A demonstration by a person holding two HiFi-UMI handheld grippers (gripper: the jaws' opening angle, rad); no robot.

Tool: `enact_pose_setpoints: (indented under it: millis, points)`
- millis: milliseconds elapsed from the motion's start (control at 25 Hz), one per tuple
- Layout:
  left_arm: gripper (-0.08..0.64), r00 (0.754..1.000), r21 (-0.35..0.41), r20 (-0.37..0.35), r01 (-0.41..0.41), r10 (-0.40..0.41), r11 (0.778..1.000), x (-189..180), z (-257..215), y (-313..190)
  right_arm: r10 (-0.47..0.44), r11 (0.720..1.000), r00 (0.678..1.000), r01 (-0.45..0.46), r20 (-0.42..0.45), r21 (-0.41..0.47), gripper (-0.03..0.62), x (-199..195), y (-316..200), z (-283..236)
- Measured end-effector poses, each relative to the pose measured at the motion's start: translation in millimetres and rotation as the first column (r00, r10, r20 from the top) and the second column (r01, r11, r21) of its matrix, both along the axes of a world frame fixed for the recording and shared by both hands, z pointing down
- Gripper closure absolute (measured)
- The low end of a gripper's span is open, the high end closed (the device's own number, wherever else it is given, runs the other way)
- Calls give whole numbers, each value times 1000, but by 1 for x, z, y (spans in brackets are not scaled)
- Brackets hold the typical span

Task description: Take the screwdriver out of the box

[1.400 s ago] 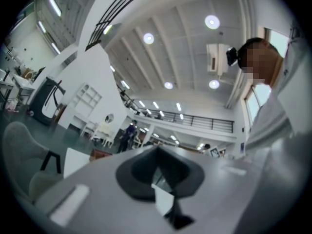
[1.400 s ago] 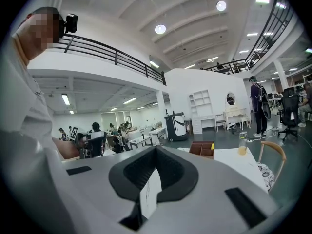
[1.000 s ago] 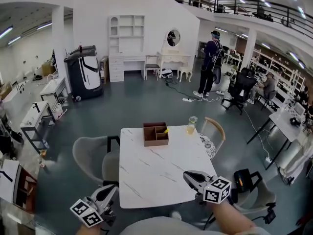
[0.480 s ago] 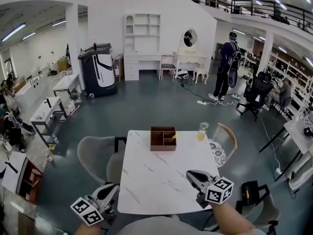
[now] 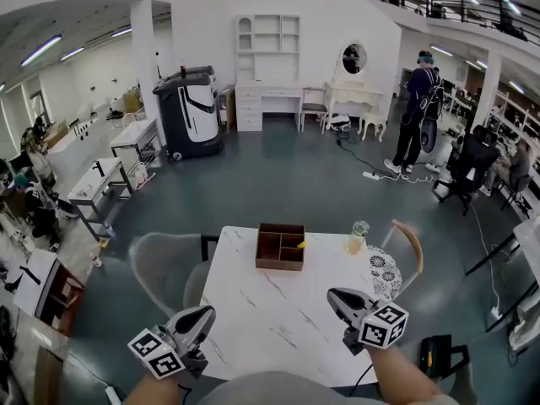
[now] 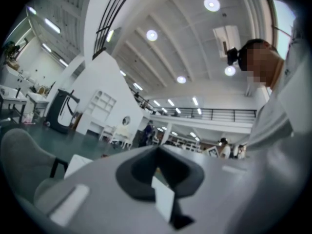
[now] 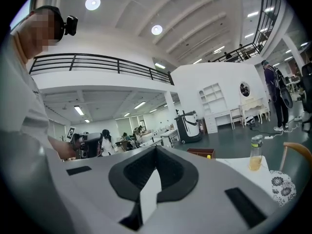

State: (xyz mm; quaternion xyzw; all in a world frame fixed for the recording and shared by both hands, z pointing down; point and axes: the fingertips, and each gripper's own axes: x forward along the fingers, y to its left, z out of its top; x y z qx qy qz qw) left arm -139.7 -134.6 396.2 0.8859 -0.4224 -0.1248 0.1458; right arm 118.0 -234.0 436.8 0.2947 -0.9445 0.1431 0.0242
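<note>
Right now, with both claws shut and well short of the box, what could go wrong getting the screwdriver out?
The right claw is shut; reaching the box that way, it would likely shove it along the table rather than grip.
The bottle stands just right of the box and could be knocked over.
Only the yellow end of the screwdriver shows in its compartment, so the grip may slip.

left gripper (image 5: 207, 312) low at the person's left, pointing ahead, jaws together, nothing between them | right gripper (image 5: 332, 294) low at the right, roughly level, jaws closed, empty | left forearm (image 5: 153, 392) and right forearm (image 5: 403, 380) well apart, reaching forward
</note>
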Motion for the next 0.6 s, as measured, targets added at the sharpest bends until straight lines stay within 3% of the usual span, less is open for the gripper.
enact_pose_setpoints:
  millis: [360, 600]
  points:
    - [555, 998, -42, 45, 47, -45, 998, 52, 10, -66, -78, 997, 997, 78, 11, -15, 584, 28, -72, 16]
    - [555, 998, -84, 55, 43, -39, 996, 75, 25, -111, -92, 996, 995, 92, -28, -5, 584, 29, -117, 32]
